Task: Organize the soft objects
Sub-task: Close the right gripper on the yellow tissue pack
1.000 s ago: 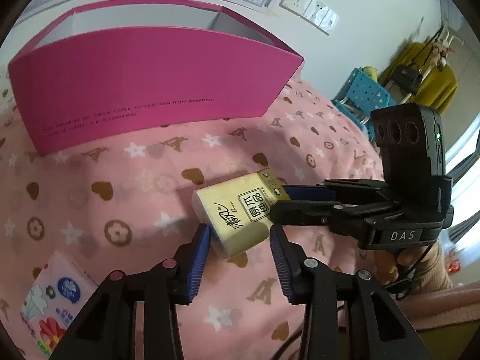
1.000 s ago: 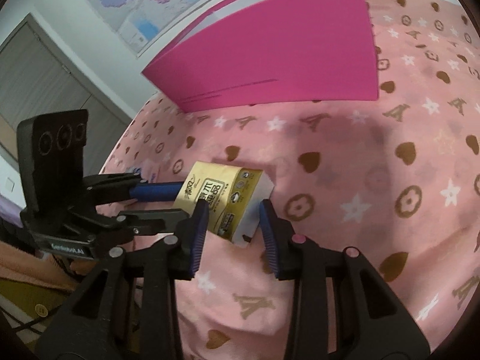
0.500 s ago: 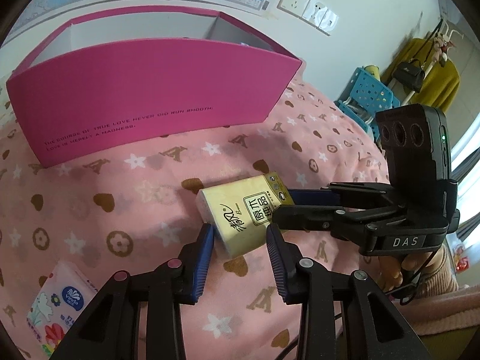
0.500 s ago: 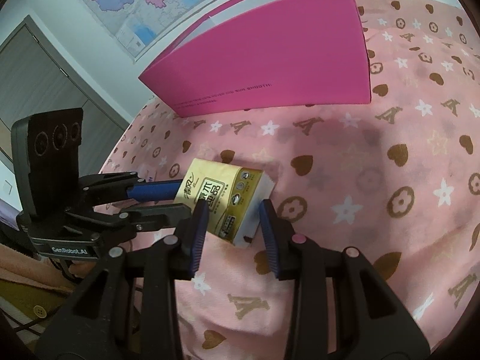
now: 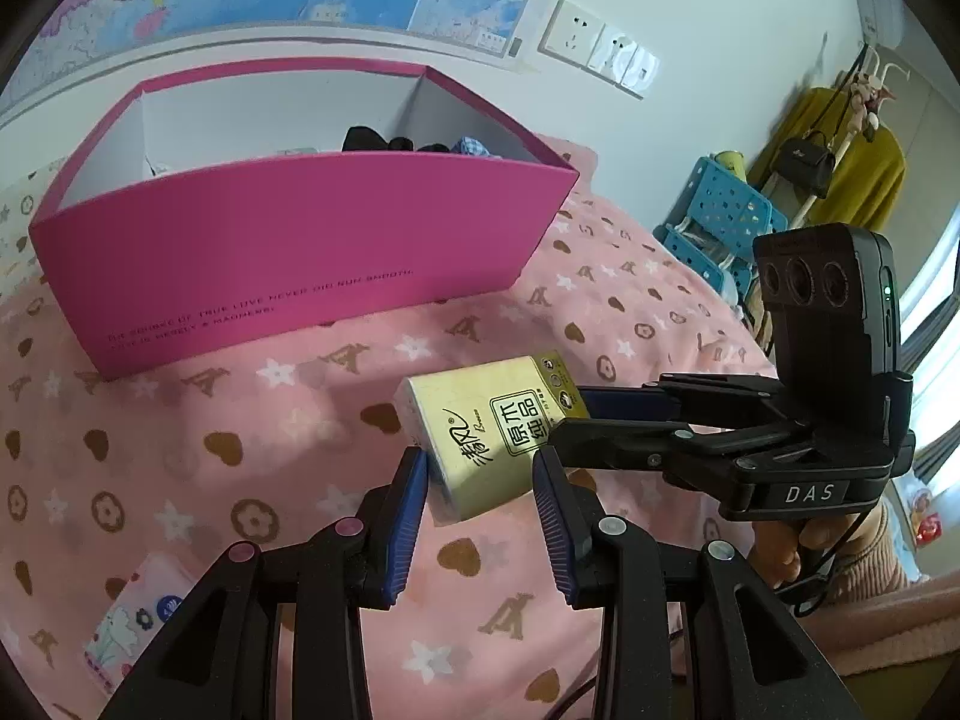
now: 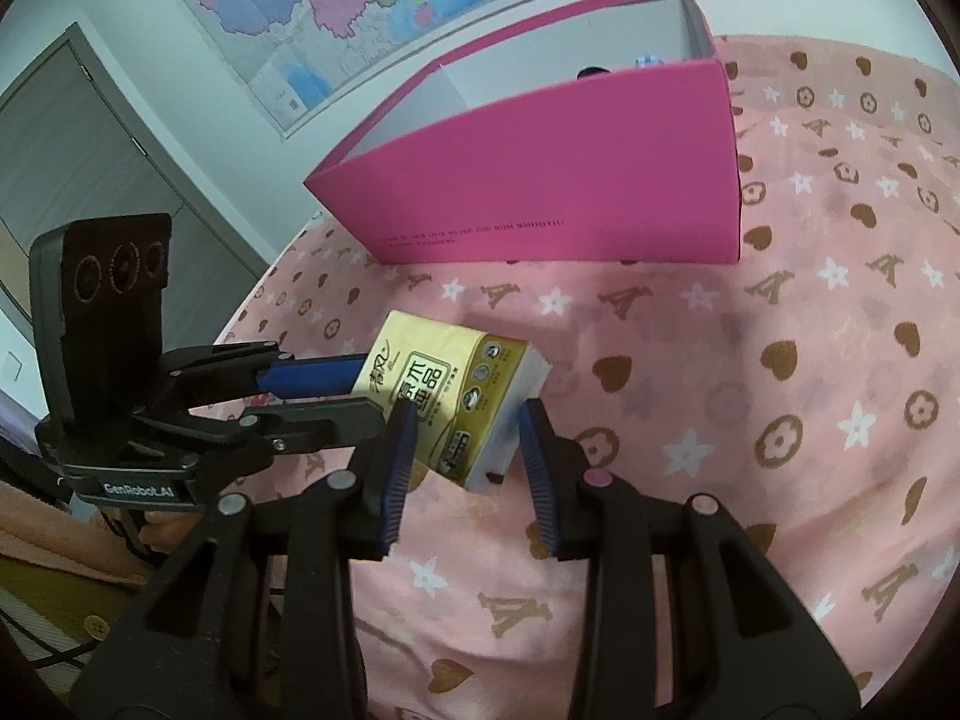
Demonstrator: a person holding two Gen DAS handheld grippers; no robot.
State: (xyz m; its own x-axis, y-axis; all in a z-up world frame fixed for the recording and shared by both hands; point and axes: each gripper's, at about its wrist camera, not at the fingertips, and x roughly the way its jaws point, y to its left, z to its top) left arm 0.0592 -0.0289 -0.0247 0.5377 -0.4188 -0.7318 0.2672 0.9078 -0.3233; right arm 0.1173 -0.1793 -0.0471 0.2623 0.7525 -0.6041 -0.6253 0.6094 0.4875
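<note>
While both grippers' fingers clamp the yellow tissue pack (image 5: 489, 429), a pink patterned bedspread (image 5: 240, 468) stretches below a wall map (image 6: 312, 6).

The right gripper (image 5: 561, 420), at three o'clock in the left wrist view, reads "DAS"; the left gripper (image 6: 366, 387), at nine o'clock opposite, reads "GenRobot.AI". Tissue pack (image 5: 486, 432) shows "原木纯品".

Bright, even daylight from a window (image 5: 936, 324) at right, soft shadows on the pink patterned bedspread (image 5: 252, 420), sharp centre, strong fisheye bending and dark vignette at edges.
</note>
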